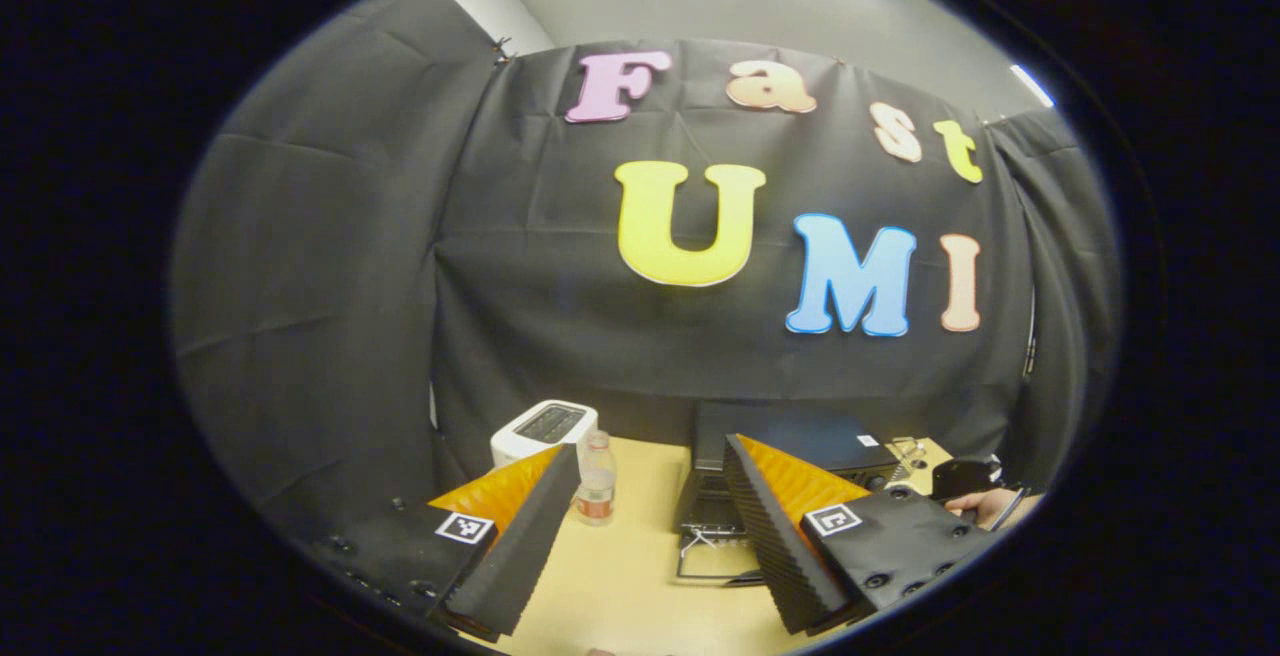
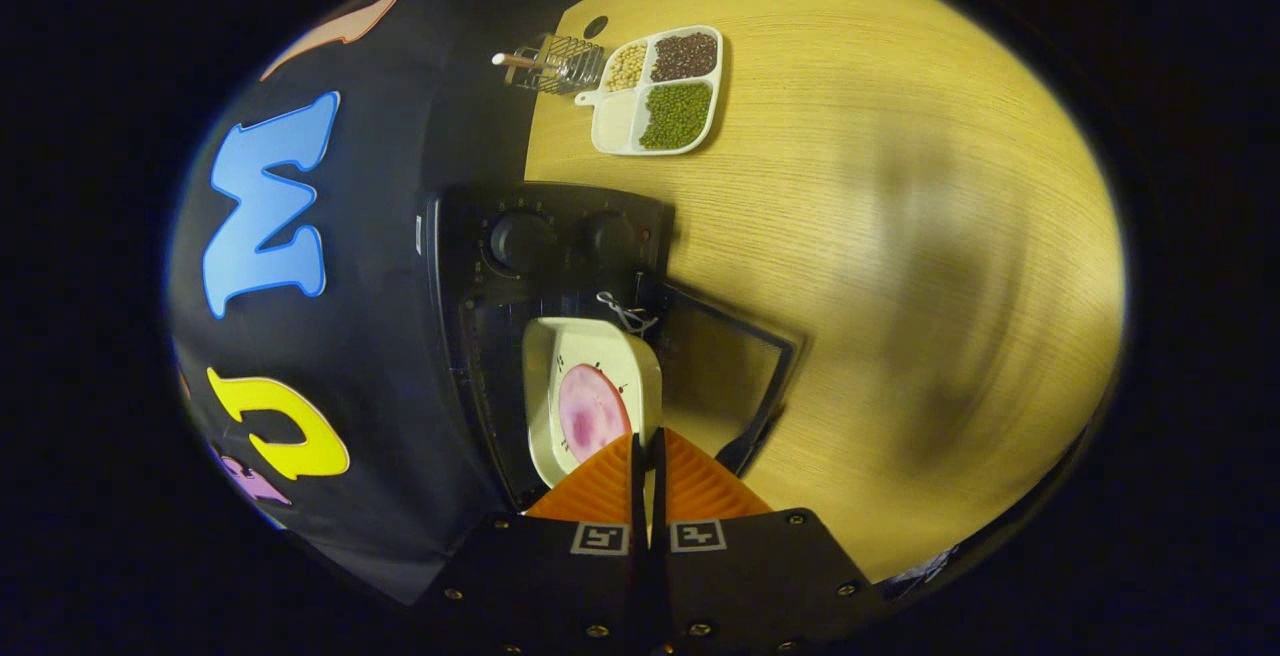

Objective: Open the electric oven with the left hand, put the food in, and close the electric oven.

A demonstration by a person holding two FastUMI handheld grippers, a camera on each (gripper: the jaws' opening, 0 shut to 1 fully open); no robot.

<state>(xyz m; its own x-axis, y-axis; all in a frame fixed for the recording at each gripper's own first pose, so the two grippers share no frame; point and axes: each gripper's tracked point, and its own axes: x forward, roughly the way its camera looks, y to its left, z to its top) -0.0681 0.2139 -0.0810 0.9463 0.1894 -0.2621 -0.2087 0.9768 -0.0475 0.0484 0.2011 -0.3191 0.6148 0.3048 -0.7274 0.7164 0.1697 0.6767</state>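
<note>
Your right gripper point(image 2: 645, 456) has its two fingers closed together on the near rim of the white dish point(image 2: 590, 406), which carries a pink slice of food point(image 2: 590, 414); the dish sits at the mouth of the electric oven point(image 2: 540, 266), partly inside the cavity. In the right gripper view the scene appears rotated: the oven door point(image 2: 725, 376) is folded down flat onto the wooden table point(image 2: 900, 186), just beside the dish, and a bit of light cord point(image 2: 625, 314) hangs at the door's upper edge. The two control knobs point(image 2: 520, 241) sit on the oven front past the dish. Farther along the table you see a divided tray point(image 2: 660, 86) with green, dark and pale beans in its compartments, and a wire rack point(image 2: 555, 64) touching the tray's handle end against the booth wall. Your left gripper point(image 1: 650, 496) stands wide open and holds nothing, raised over the table in front of the oven point(image 1: 790, 441). The left gripper view gives you items at the other end: a white toaster point(image 1: 545, 428) by the back wall and a clear bottle point(image 1: 597, 481) just beside it, well apart from the oven. It also shows the opened door point(image 1: 715, 556) between the fingers, and at the right edge a hand point(image 1: 985, 506) on the other gripper's dark body.
</note>
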